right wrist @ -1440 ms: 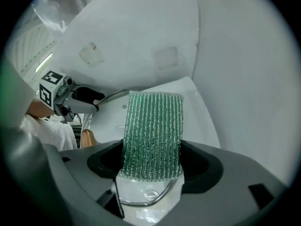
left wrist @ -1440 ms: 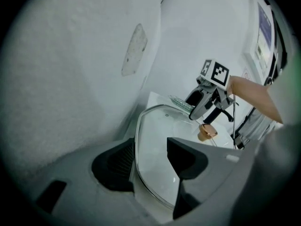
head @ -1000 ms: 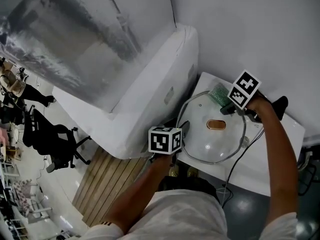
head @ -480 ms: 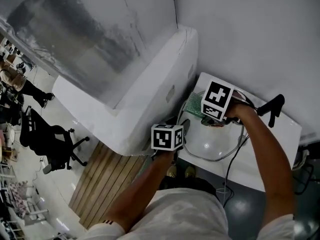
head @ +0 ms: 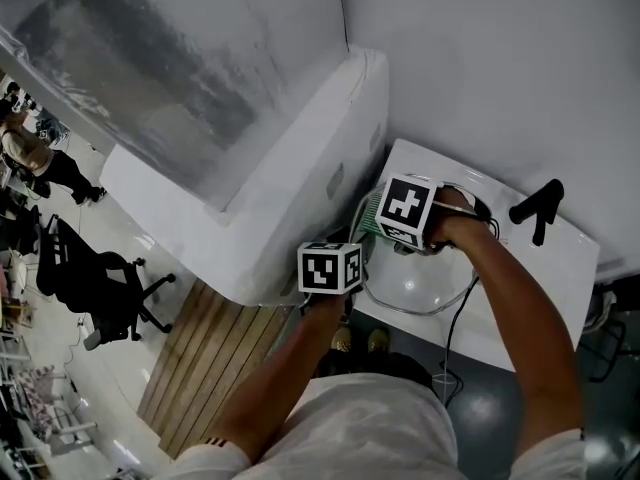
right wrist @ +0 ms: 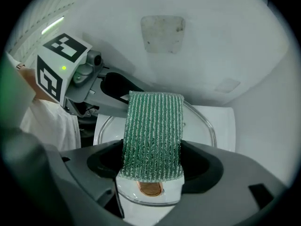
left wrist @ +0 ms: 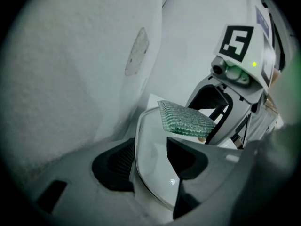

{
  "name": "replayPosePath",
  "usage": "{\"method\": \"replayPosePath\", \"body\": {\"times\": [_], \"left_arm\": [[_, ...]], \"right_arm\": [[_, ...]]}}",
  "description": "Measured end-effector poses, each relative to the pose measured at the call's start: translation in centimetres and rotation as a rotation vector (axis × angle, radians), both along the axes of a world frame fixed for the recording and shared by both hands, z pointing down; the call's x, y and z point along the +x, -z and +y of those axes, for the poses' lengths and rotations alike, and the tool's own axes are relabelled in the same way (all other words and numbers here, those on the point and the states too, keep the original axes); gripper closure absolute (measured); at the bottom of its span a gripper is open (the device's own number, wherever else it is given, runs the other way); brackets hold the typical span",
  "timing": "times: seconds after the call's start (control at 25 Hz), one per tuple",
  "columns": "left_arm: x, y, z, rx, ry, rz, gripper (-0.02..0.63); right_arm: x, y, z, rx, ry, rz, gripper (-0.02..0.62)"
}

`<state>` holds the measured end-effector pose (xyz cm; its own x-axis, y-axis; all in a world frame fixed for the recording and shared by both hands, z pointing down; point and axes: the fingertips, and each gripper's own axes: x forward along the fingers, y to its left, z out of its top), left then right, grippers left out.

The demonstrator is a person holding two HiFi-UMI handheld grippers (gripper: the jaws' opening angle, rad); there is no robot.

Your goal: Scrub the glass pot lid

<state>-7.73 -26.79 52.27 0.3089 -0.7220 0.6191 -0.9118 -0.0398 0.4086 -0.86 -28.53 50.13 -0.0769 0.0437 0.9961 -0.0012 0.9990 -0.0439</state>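
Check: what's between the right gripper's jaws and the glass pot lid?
A green ribbed scrubbing pad, clamped in the right gripper, lies over the clear glass pot lid; the right gripper view shows it.

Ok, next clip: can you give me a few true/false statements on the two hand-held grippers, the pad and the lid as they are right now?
1. The right hand-held gripper is shut on a green scrubbing pad. True.
2. The left hand-held gripper is open and clear of the lid. False: its jaws are clamped on the rim of the glass pot lid.
3. The pad reaches out over the lid, with the lid's brown knob showing just under its near end. True.
4. The lid lies on a wooden table. False: it lies on a white table.
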Motion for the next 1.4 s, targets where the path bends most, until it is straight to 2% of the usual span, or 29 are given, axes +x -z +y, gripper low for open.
{"method": "replayPosePath", "body": {"times": [0.24,0.36,0.8,1.12,1.4], "left_arm": [[0.0,0.0,0.1,0.002,0.001,0.0,0.379],[0.0,0.2,0.1,0.004,0.003,0.002,0.379],[-0.1,0.1,0.1,0.004,-0.005,0.012,0.379],[-0.1,0.1,0.2,0.002,-0.004,0.013,0.379],[-0.1,-0.1,0.1,-0.003,-0.007,0.011,0.379]], "right_arm": [[-0.1,0.2,0.1,0.108,0.067,0.069,0.247],[-0.2,0.5,0.1,0.1,0.055,0.047,0.247],[4.4,1.7,-2.4,-0.07,-0.307,-0.179,0.247],[8.7,1.6,-4.4,-0.108,-0.54,-0.297,0.247],[10.8,1.1,-4.7,-0.163,-0.752,-0.463,0.247]]}}
